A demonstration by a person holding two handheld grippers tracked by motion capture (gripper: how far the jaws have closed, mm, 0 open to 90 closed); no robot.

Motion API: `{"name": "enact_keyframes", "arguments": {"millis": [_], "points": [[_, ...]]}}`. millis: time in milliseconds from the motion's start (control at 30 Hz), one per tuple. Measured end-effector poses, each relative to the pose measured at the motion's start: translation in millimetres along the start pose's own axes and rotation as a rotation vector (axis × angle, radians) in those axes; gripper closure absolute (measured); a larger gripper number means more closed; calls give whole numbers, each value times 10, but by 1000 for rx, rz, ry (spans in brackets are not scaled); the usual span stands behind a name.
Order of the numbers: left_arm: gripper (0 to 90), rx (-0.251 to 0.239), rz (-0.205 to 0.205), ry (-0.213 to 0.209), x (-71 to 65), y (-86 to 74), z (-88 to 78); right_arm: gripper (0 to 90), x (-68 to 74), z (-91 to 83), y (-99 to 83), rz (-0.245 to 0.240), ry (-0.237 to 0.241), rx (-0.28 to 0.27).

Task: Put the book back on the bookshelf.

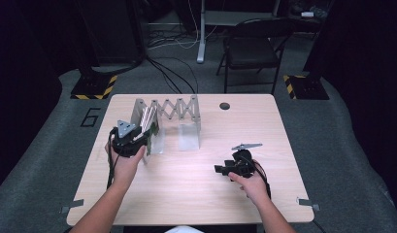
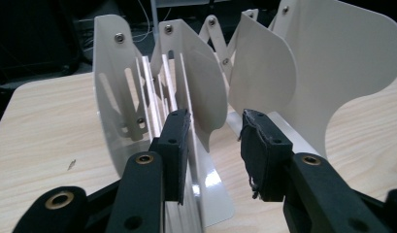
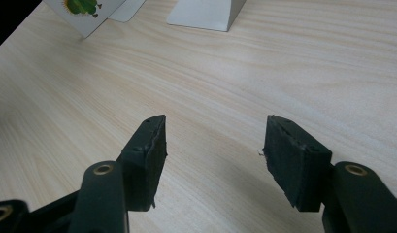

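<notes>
Expandable file rack (image 1: pixel 167 119) stands at desk (image 1: pixel 196 194) far-left. Left tongs (image 2: pixel 213 145) held apart astride a divider, nothing pinched; right tongs (image 3: pixel 213 155) wide, empty. Risk: rack could be tipped/dragged if divider is snagged on closing.

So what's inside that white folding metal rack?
Thin flat books stand in the white folding metal rack's left slots, beside the left gripper. Their covers are hidden.

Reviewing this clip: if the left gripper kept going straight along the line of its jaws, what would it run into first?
Most likely the white accordion file rack. The left gripper points into it with jaws apart, one pad beside a thin divider. A divider or the gap's base would come first; depth is unclear.
</notes>
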State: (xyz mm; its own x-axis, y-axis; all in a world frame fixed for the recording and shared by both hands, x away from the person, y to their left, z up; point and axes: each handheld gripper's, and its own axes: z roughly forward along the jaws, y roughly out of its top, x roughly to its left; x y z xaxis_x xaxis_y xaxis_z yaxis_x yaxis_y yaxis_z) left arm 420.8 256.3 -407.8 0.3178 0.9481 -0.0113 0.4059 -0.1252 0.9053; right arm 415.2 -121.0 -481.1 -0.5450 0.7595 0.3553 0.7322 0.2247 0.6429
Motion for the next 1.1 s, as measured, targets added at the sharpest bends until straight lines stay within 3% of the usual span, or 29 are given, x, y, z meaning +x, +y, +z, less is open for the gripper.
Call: {"name": "enact_keyframes", "arguments": {"millis": [400,633,800,1100], "points": [[582,32,54,-118,-192,-1,-80,408,2,-17,25,2,-12,-13],[514,36,97,-181,-391,8,-26,406,4,-41,24,-7,-18,-27],[477,82,124,-240,-471,17,-6,401,-8,-33,20,12,-17,-12],[416,131,145,-321,-401,-120,-145,397,-12,-48,22,6,-23,-19]]}}
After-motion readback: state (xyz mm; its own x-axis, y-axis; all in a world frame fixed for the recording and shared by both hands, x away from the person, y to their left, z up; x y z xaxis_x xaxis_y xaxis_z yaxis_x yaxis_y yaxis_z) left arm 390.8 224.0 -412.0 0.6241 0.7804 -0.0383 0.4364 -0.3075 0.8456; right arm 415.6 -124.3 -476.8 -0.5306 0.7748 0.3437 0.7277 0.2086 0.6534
